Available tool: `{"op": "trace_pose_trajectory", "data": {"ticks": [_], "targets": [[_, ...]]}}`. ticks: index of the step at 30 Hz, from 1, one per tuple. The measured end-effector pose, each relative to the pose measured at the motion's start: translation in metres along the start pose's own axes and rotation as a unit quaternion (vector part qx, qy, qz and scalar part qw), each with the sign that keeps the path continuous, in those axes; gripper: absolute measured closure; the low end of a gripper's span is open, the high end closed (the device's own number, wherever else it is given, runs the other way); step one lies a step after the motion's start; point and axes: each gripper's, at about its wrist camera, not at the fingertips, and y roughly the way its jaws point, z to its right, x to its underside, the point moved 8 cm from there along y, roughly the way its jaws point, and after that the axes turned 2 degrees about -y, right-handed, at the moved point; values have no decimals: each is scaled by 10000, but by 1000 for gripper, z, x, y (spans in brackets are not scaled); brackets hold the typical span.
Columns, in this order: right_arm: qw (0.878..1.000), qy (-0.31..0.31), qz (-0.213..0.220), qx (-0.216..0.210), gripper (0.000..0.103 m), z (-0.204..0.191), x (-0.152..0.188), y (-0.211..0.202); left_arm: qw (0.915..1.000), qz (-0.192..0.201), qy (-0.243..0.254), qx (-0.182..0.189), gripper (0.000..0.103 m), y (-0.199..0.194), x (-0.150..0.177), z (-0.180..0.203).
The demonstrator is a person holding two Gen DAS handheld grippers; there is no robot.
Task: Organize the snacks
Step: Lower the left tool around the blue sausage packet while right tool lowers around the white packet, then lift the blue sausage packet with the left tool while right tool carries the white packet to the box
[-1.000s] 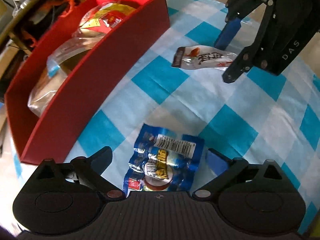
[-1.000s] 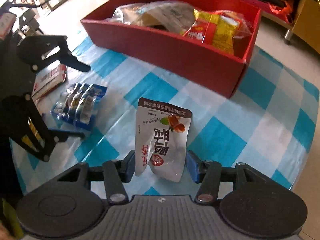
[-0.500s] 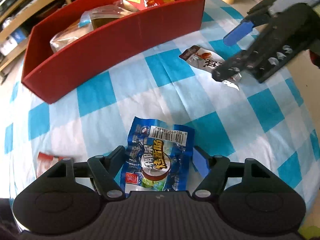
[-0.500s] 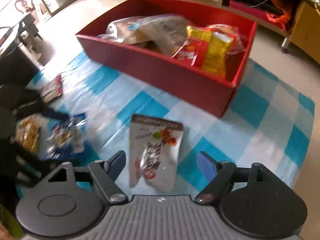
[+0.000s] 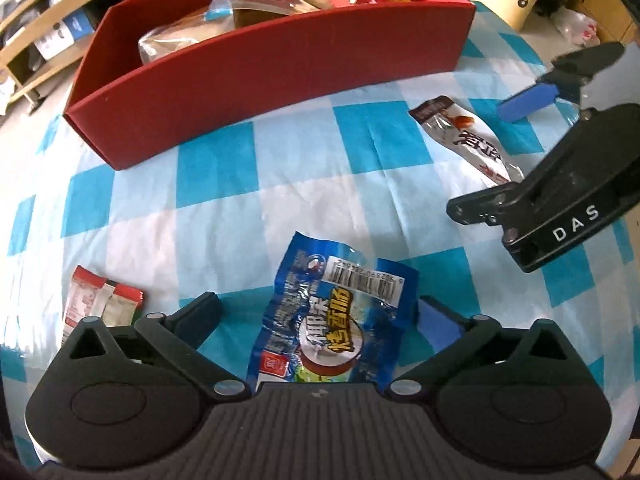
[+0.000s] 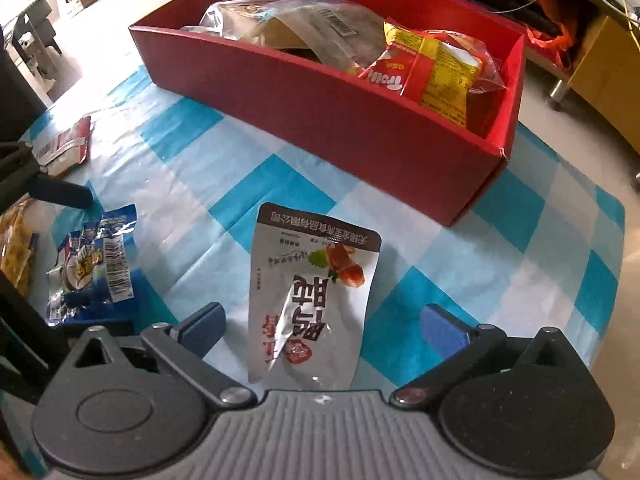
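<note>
Snack packets (image 5: 332,320) (image 6: 312,300) between open hand-held grippers

Bare blue-checked tablecloth (image 6: 280,176) mid-surface gives passage; tall red cardboard box (image 6: 360,120) walls off the far edge.

Left gripper (image 5: 318,320), jaws just opened, straddles blue snack packet (image 5: 332,320).
</note>
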Motion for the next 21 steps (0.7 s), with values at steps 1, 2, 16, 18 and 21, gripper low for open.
{"op": "trace_pose_trajectory", "data": {"ticks": [1, 2, 16, 18, 21], "targets": [[10000, 12, -2, 14, 7, -1, 0, -2, 10000, 6, 4, -2, 0, 0, 0, 0], [10000, -9, 8, 8, 18, -2, 1, -4, 10000, 9, -1, 1, 1, -1, 0, 0], [9987, 357, 347, -97, 50, -28, 16, -49, 9991, 237, -338, -65, 27, -26, 6, 9], [9980, 411, 477, -20, 50, -26, 16, -57, 9984, 330, -444, -61, 27, -32, 5, 10], [9961, 565, 674, 74, 50, -21, 14, -72, 9973, 482, -560, -48, 28, -40, -1, 9]]}}
